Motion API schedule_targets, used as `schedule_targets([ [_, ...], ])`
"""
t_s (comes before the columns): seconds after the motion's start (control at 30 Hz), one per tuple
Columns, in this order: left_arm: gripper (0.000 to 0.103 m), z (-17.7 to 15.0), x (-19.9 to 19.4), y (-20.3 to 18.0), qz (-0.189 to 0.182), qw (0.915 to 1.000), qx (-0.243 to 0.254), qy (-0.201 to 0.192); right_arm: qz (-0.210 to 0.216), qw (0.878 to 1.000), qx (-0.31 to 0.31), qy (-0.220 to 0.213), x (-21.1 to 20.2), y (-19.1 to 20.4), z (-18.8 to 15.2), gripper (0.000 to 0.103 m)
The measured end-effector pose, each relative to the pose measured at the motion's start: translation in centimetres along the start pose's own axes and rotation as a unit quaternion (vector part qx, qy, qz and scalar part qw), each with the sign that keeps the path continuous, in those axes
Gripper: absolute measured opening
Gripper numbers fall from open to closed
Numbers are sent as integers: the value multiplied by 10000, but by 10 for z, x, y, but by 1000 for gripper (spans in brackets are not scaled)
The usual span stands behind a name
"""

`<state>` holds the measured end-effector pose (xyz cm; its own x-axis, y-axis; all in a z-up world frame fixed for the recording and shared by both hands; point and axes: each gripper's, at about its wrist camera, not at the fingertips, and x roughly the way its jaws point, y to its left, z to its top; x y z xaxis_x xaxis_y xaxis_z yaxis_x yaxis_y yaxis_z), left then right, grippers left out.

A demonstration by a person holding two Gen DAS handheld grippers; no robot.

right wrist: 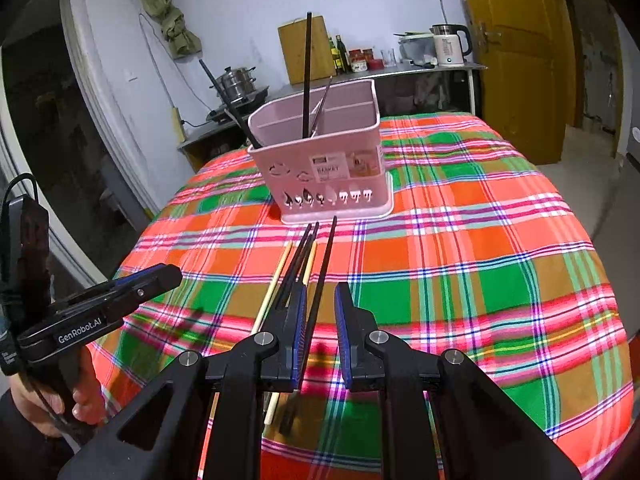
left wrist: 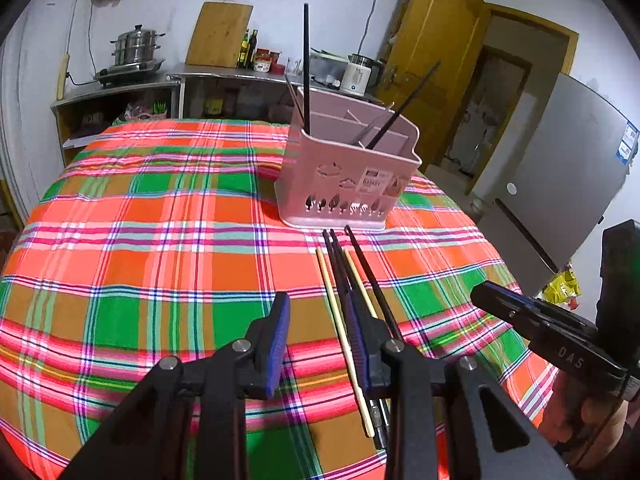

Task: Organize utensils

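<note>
While both grippers hang low over the plaid cloth (left wrist: 140, 248), neither holds anything. The left gripper (left wrist: 318, 336) has its jaws parted with bare cloth between the blue pads; its right finger (left wrist: 360, 344) overlaps the loose chopsticks (left wrist: 352, 280) in its own view. The right gripper (right wrist: 320, 328) shows a narrower gap, also empty, with one black stick (right wrist: 324, 272) running up the cloth just ahead of that gap. The chopsticks, black ones and two pale ones, lie side by side on the cloth, tips pointing at the pink caddy (right wrist: 324, 168), which stands just beyond them. Several dark sticks already stand or lean in its compartments. Behind the table a counter (left wrist: 224, 74) carries a steamer pot (left wrist: 136, 46), cutting board (left wrist: 220, 34) and kettle (right wrist: 450, 46).
</note>
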<state>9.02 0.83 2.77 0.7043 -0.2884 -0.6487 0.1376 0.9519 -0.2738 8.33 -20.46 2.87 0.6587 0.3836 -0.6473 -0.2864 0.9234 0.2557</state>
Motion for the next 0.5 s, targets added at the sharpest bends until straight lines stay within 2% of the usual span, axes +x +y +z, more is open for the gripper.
schedule_targets([
  [0.5,30,3,41,-5,-6,9994,17,347,56,9997,50,248,25,-1,-3,15],
])
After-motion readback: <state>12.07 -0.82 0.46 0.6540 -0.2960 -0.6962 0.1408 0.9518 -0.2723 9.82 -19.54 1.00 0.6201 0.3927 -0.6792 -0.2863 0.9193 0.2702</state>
